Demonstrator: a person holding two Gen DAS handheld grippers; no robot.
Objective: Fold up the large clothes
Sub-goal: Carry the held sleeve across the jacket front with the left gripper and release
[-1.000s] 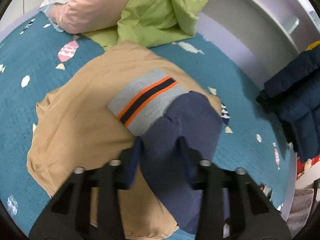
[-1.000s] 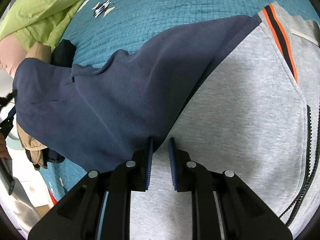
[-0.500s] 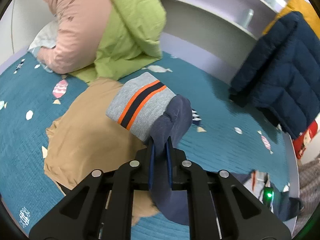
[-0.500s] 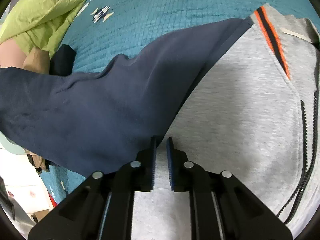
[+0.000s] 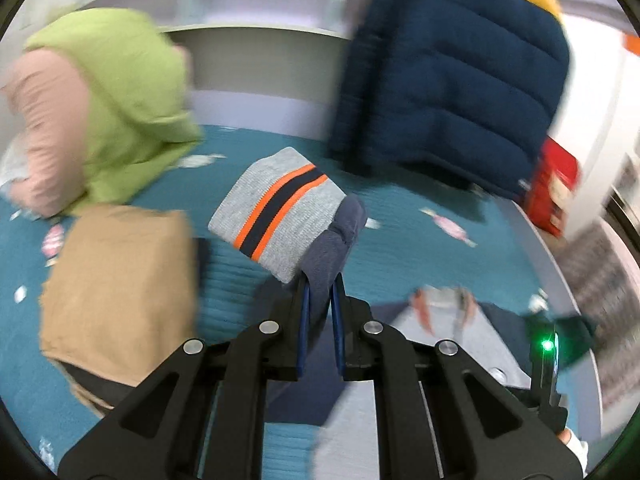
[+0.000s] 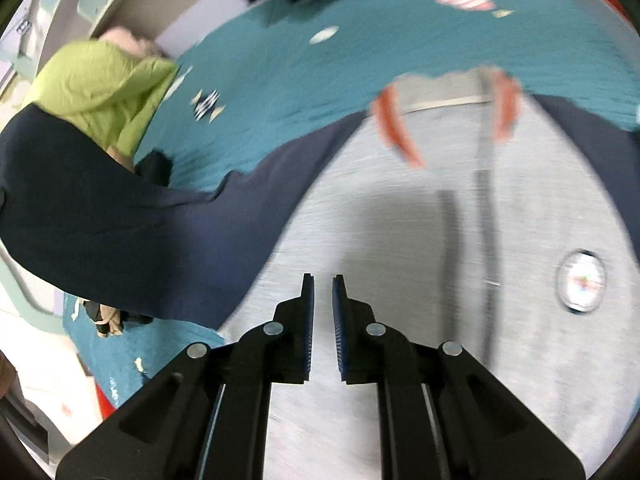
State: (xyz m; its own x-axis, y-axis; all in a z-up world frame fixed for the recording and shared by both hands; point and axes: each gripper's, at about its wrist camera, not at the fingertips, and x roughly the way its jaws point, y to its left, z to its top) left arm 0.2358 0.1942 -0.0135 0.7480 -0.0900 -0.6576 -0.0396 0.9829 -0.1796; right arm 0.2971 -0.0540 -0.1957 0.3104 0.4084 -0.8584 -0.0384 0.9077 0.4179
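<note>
A grey zip jacket with navy sleeves lies on the teal bedspread [image 6: 320, 72]. In the right wrist view I see its grey front [image 6: 400, 320], its orange-striped collar [image 6: 448, 100], its zipper [image 6: 486, 200] and a round badge [image 6: 582, 280]. One navy sleeve [image 6: 140, 232] stretches up and away to the left. My left gripper [image 5: 320, 292] is shut on that navy sleeve [image 5: 332, 248] just behind the grey cuff [image 5: 280, 216] with its orange and navy stripes, and holds it in the air. My right gripper [image 6: 323, 284] is shut near the shoulder seam, with grey cloth in the narrow gap between its pads.
A folded tan garment [image 5: 116, 288] lies to the left on the bed. A green and pink pile of clothes [image 5: 128, 100] leans on the pale headboard [image 5: 256, 56]. A navy puffer jacket [image 5: 448, 80] hangs at the back right beside a red box [image 5: 556, 188].
My left gripper shut on the sleeve, lifted it off the tan garment and swung it right. My right gripper closed further and rose, so more of the jacket shows.
</note>
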